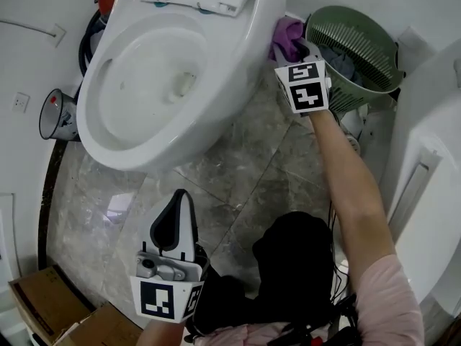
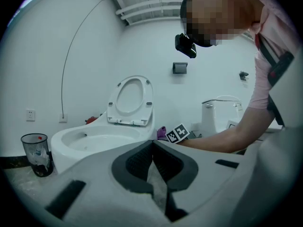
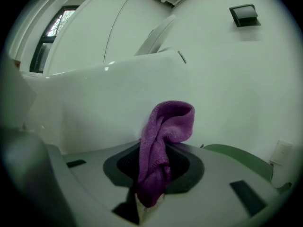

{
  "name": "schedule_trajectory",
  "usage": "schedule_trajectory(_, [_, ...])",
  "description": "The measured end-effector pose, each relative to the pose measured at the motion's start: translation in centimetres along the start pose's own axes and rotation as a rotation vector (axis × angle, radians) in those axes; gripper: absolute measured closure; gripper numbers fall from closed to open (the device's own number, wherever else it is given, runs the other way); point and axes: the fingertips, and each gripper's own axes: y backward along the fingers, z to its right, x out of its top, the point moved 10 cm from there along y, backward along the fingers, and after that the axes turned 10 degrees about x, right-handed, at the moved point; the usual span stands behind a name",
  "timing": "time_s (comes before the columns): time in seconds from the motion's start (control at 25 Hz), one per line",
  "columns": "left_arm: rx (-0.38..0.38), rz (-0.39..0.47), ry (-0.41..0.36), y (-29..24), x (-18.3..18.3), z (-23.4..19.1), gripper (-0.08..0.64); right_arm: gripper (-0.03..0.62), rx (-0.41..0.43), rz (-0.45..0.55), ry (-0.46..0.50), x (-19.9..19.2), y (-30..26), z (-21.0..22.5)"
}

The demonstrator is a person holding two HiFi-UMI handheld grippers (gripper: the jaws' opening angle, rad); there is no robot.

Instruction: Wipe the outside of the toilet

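Holding a purple cloth (image 1: pixel 287 33) at the outer side of the white toilet (image 1: pixel 137 139), toward its rear, the right tongs (image 1: pixel 294 55) are clamped on that cloth, which bunches up out of them (the right gripper view shows this plainly). A green plastic basket (image 1: pixel 364 49) stands just beside them. The left tongs (image 1: pixel 180 202) are pressed together with nothing between them, low over the grey marble floor (image 1: pixel 245 179) in front of the bowl. The toilet seat is raised.
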Motion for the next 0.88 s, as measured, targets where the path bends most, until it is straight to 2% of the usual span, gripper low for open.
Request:
schedule_trajectory(0.16, [0.012,0.005,0.024,0.7,-0.1,-0.3,0.552,0.485,0.022,0.014,0.022,-0.2,0.7,-1.1])
schedule_trajectory(0.52, [0.033,0.029,-0.004,2.3,0.7,-0.4,0.552,0.486,0.069,0.025,0.086,-0.2,2.3,-3.9])
schedule_trajectory(0.88, [0.065,0.035,0.012,4.4,0.1,-0.8,0.552,0.486,0.105,0.023,0.147,0.1,4.0,-6.9])
